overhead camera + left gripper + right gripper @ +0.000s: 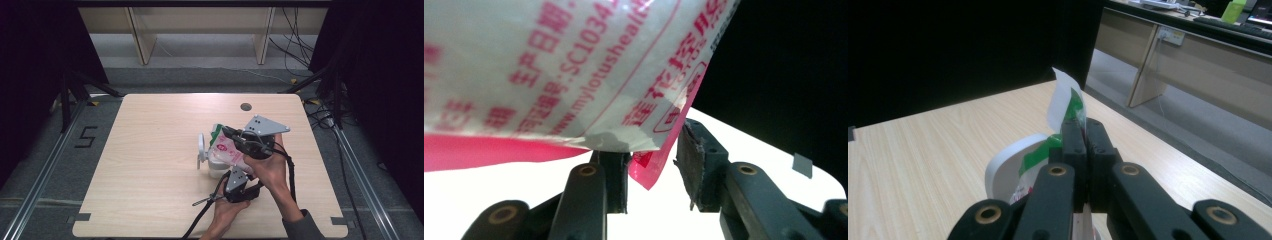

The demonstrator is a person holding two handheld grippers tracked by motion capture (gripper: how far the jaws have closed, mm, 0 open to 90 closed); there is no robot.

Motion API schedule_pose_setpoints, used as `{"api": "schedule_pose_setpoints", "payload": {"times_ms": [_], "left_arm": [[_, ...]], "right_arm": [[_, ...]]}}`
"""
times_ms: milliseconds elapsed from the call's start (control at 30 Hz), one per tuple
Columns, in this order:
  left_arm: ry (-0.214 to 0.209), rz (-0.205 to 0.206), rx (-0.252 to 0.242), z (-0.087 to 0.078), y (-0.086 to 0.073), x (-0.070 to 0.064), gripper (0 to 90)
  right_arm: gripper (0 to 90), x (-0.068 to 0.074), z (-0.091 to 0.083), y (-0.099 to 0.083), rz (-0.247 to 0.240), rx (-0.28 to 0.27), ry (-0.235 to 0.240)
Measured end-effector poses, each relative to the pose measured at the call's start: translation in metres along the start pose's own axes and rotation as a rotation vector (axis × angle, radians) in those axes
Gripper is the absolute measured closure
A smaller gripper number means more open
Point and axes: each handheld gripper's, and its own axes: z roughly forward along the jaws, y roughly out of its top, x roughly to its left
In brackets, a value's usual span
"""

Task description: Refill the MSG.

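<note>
A white and pink printed packet [227,149] with a green top hangs tilted over a white container [212,167] near the table's middle. My right gripper [228,133] is shut on the packet's green and white top edge [1068,100], with the jaws [1083,132] pressed together. My left gripper [227,174] sits just below the packet. Its jaws stand open [651,167], and the packet's pink bottom corner [649,167] hangs between them, close to the left pad. The packet's body [574,65] looms close above.
A white ring-shaped part [202,145] stands up at the container's left side, and its rim [998,172] curves beneath the packet. The wooden table [150,150] has a small round hole [245,106] at the back. Dark curtains and rails flank both sides.
</note>
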Motion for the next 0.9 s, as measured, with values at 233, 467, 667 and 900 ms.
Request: {"api": "schedule_pose_setpoints", "payload": {"times_ms": [233, 467, 667, 900], "left_arm": [[-0.012, 0.017, 0.026, -0.004, -0.003, 0.001, 62.1], [-0.013, 0.019, 0.052, -0.006, -0.006, 0.0, 61.8], [-0.021, 0.032, 0.073, -0.008, -0.006, 0.001, 62.1], [-0.015, 0.008, 0.097, -0.009, -0.007, 0.0, 63.1]], "right_arm": [[90.0, -0.008, -0.017, -0.006, 0.03, -0.033, 0.014], [90.0, -0.011, -0.03, -0.013, 0.068, -0.051, 0.029], [90.0, -0.015, -0.042, -0.018, 0.078, -0.067, 0.022], [90.0, -0.019, -0.049, -0.027, 0.134, -0.068, 0.032]]}}
